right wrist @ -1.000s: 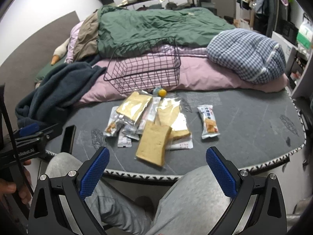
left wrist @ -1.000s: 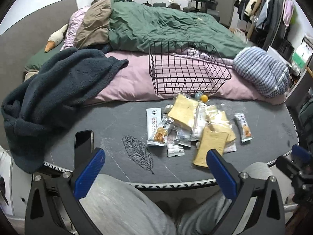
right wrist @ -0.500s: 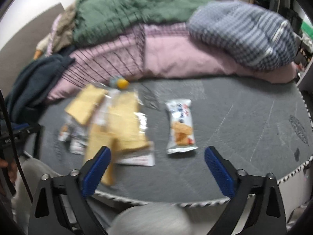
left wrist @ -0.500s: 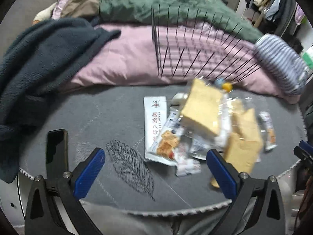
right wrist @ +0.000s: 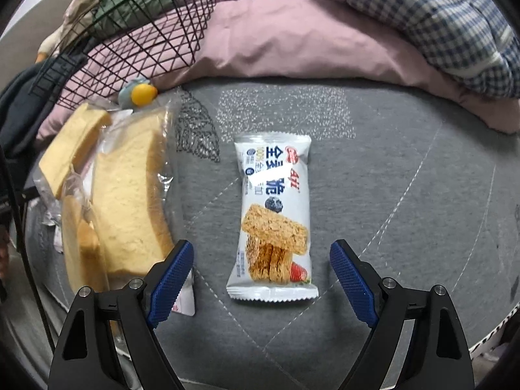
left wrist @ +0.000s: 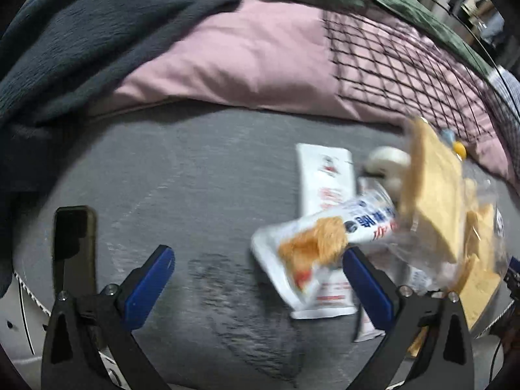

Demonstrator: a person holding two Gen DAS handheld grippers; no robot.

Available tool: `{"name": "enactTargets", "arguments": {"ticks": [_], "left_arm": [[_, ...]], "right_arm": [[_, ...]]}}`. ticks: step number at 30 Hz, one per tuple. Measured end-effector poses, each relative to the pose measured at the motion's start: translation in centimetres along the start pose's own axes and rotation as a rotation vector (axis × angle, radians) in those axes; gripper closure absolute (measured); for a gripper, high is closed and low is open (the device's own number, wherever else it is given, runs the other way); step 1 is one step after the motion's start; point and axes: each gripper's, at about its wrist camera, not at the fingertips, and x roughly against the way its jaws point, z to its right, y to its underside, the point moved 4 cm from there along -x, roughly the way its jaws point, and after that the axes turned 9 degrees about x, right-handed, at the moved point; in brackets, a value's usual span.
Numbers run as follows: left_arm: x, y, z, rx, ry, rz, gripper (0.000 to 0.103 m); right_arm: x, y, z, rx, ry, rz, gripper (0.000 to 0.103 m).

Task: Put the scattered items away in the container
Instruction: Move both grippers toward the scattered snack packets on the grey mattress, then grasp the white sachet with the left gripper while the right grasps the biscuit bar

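The right tool (right wrist: 261,276), its jaws closing but not yet touching, is straddling the cereal-bar packet (right wrist: 274,217) lying lengthwise between them, while the wire basket (right wrist: 130,29) is waiting far ahead-left for loading.

Motion blur smears the snack packets (left wrist: 320,243) in the left wrist view, their print unreadable. The wire basket (right wrist: 136,35) is cut off at the far edge.
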Motion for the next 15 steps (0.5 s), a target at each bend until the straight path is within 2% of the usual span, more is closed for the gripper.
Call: {"name": "enactTargets", "arguments": {"ticks": [2,4,6,8,11,15], "left_arm": [[-0.1,-0.2,-0.4,0.017,0.005,0.006,0.000],[-0.9,-0.2,0.2,-0.009,0.012,-0.019,0.000],[-0.8,0.8,2.0,-0.067,0.076,-0.042,0.000],[-0.1,2.0,4.0,-0.136,0.103,-0.036,0.000],[-0.5,2.2,6.0,-0.179,0.073,-0.019,0.000],[-1.5,0.1,5.8,-0.136,0.047,0.013,0.000]], "right_arm": [[-0.3,-0.2,0.0,0.005,-0.004,0.001,0.014],[-0.5,-0.2,-0.1,0.009,-0.009,-0.004,0.014],[-0.6,0.0,-0.4,0.016,-0.019,-0.012,0.014],[-0.8,0.2,-0.5,0.019,-0.027,-0.018,0.014],[-1.4,-0.1,-0.7,0.021,-0.026,-0.023,0.014],[-2.3,-0.7,-1.1,0.048,-0.004,-0.030,0.014]]}}
